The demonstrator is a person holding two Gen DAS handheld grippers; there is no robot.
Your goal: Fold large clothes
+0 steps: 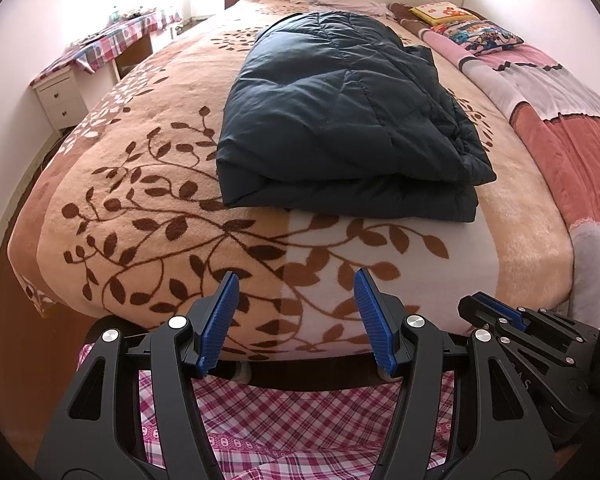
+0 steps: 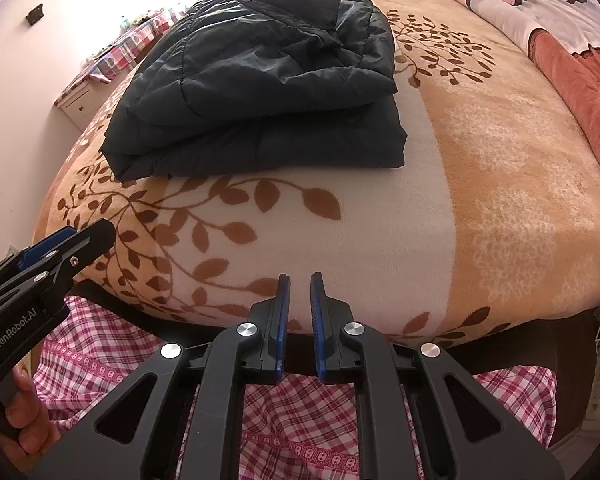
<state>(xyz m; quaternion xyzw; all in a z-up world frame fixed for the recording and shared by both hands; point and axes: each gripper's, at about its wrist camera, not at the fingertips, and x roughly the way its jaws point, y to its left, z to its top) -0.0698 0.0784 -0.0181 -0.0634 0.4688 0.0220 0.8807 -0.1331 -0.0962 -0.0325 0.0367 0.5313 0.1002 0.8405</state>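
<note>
A dark navy quilted jacket (image 1: 340, 120) lies folded in a thick stack on the leaf-patterned blanket (image 1: 148, 184); it also shows in the right wrist view (image 2: 256, 80). My left gripper (image 1: 296, 280) is open and empty, held at the foot edge of the bed, short of the jacket. My right gripper (image 2: 300, 284) has its jaws nearly together with a narrow gap and holds nothing, also at the bed's foot edge. Each gripper shows in the other's view: the right one (image 1: 496, 312) and the left one (image 2: 80, 240).
A pink and rust quilt (image 1: 560, 112) and pillows (image 1: 476, 32) lie along the bed's right side. A white nightstand (image 1: 60, 96) and a table under a checked cloth (image 1: 112, 40) stand at the left wall. A pink plaid cloth (image 2: 320, 420) hangs below the grippers.
</note>
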